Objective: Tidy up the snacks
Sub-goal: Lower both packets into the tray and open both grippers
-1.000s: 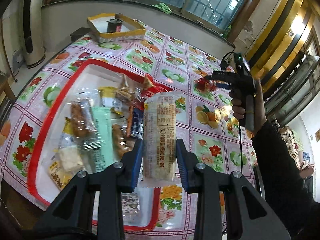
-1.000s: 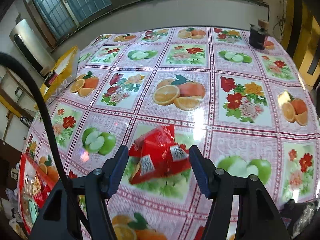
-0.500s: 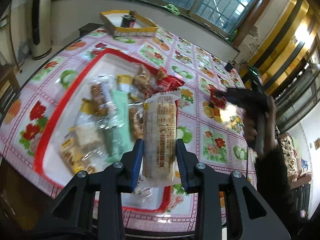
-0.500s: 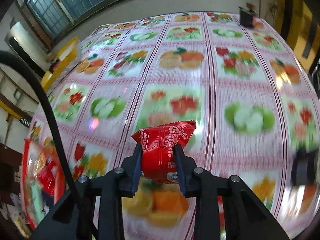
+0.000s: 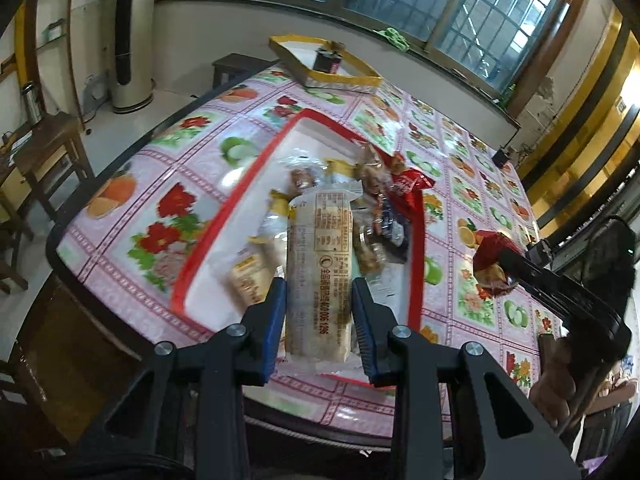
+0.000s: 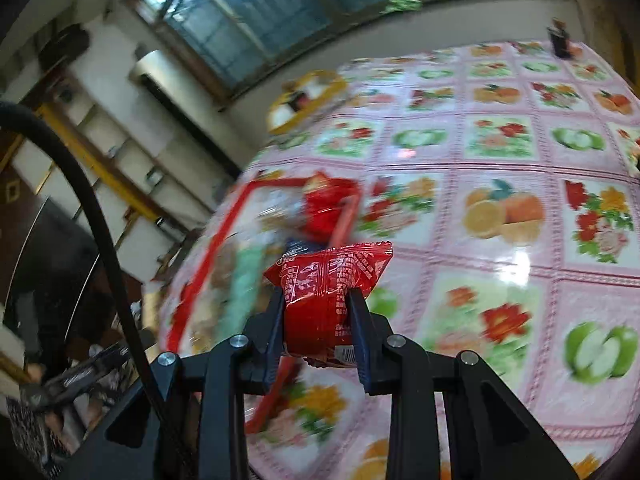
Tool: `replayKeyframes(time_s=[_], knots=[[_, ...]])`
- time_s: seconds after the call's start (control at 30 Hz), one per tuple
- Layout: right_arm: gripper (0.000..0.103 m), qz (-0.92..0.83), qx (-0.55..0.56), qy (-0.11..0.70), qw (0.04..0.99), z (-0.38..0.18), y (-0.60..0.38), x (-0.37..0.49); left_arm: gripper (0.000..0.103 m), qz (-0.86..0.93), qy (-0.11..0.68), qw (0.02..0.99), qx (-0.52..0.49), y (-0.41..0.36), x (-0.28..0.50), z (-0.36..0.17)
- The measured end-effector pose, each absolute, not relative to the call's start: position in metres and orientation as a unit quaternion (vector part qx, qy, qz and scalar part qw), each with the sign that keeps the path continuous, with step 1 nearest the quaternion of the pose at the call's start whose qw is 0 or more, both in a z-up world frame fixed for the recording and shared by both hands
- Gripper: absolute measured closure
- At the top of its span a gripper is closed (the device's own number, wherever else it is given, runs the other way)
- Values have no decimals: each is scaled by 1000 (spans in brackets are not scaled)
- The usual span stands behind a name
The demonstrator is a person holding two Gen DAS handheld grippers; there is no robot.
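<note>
Red packet, pale wrapped bar, both clamped

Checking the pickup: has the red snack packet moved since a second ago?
Yes. The red snack packet, then lying on the tablecloth, is now clamped in the right tool, lifted and carried toward the red-rimmed tray.

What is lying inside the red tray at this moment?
The red tray holds a pile of wrapped snacks, one a red packet. The long pale packet hides the snacks behind it.
</note>
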State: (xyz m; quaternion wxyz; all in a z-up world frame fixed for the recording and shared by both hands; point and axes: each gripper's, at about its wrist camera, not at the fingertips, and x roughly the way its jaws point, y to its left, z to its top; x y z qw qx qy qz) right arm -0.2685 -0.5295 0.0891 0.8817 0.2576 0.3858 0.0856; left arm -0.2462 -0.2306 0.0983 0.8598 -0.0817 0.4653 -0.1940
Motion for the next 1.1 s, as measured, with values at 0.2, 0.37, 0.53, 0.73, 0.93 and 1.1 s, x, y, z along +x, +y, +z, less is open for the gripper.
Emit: replayKeyframes(time_s=[0.2, 0.37, 0.53, 0.73, 0.93, 1.1], knots=[[73, 113, 255, 398, 874, 77, -489, -264, 69, -182, 472, 858, -91, -219, -238, 90], [73, 116, 232, 413, 873, 70, -469, -246, 69, -176, 473, 858, -98, -211, -222, 89], [73, 110, 216, 419, 875, 64, -460, -233, 69, -196, 473, 854, -93, -221, -189, 94], [73, 108, 192, 425, 878, 60, -451, -221, 69, -232, 474, 847, -71, -250, -132, 96], [73, 108, 173, 433, 878, 53, -447, -224, 68, -249, 520, 816, -39, -287, -70, 72], [73, 113, 170, 434, 878, 51, -445, -225, 68, -232, 538, 810, -19, -299, -43, 54]])
